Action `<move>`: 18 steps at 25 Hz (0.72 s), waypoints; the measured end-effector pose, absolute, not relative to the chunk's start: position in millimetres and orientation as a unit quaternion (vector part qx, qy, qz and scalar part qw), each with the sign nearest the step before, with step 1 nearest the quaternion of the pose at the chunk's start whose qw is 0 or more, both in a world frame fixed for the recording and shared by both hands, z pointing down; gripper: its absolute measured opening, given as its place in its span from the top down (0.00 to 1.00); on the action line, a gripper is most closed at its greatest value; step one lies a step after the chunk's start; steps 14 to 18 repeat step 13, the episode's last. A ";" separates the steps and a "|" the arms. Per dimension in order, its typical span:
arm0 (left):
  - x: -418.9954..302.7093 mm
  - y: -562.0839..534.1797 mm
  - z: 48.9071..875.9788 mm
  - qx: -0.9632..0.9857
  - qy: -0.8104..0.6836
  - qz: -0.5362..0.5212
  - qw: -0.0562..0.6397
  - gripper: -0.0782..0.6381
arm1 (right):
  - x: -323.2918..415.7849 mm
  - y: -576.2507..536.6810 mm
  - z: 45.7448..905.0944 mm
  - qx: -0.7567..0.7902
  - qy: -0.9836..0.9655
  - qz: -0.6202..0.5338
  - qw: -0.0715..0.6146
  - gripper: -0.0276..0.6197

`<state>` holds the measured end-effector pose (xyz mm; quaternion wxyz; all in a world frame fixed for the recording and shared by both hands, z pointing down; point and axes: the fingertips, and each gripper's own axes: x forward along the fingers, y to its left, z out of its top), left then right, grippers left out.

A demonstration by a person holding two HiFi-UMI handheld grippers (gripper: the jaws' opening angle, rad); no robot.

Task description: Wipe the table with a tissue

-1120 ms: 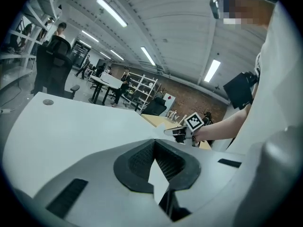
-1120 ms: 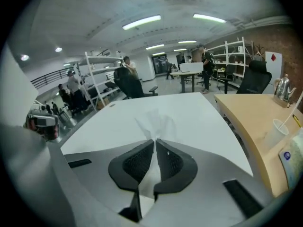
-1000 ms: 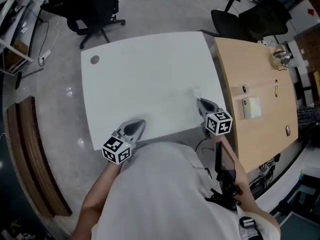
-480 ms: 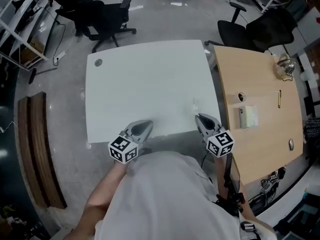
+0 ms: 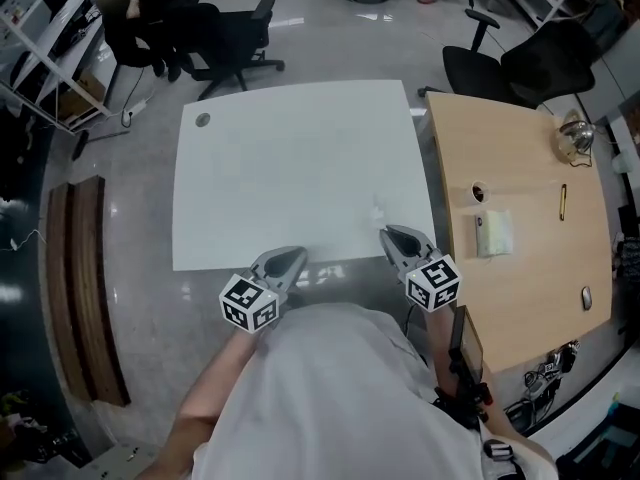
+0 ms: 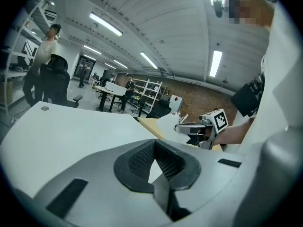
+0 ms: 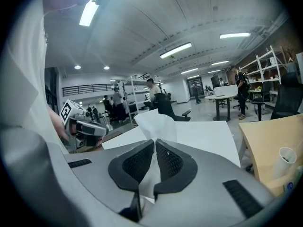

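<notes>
The white table fills the middle of the head view. My right gripper hangs over its near right corner, shut on a white tissue that sticks up past the fingertips. In the right gripper view the tissue runs down between the pads of the right gripper, with the table beyond. My left gripper is at the table's near edge, shut and empty. In the left gripper view the left gripper points across the table, and the right gripper is off to the right.
A wooden table adjoins on the right, with a tissue pack, a pen and a glass object on it. Black office chairs stand behind. A wooden bench lies at the left. A small grey disc sits at the white table's far left corner.
Both grippers have drawn back towards the table's near edge. The right one has lifted, with the tissue still held in it.
</notes>
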<state>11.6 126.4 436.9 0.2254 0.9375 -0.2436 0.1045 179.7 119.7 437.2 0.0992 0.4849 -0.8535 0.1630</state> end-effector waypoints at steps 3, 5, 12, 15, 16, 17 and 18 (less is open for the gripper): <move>15.8 129.6 435.4 0.938 -0.244 0.106 0.222 0.88 | 181.6 122.9 437.5 0.483 -0.855 0.163 0.096 0.92; 17.9 130.5 434.5 0.938 -0.243 0.108 0.221 0.88 | 182.5 124.8 438.0 0.483 -0.855 0.164 0.093 0.92; 26.2 135.3 432.8 0.940 -0.239 0.114 0.218 0.88 | 187.3 132.1 436.6 0.484 -0.855 0.164 0.088 0.92; 28.1 136.2 432.5 0.940 -0.238 0.114 0.217 0.88 | 188.6 133.3 436.2 0.484 -0.855 0.163 0.088 0.92; 28.1 136.2 432.5 0.940 -0.238 0.114 0.217 0.88 | 188.6 133.3 436.2 0.484 -0.855 0.163 0.088 0.92; 28.1 136.2 432.5 0.940 -0.238 0.114 0.217 0.88 | 188.6 133.3 436.2 0.484 -0.855 0.163 0.088 0.92; 28.1 136.2 432.5 0.940 -0.238 0.114 0.217 0.88 | 188.6 133.3 436.2 0.484 -0.855 0.163 0.088 0.92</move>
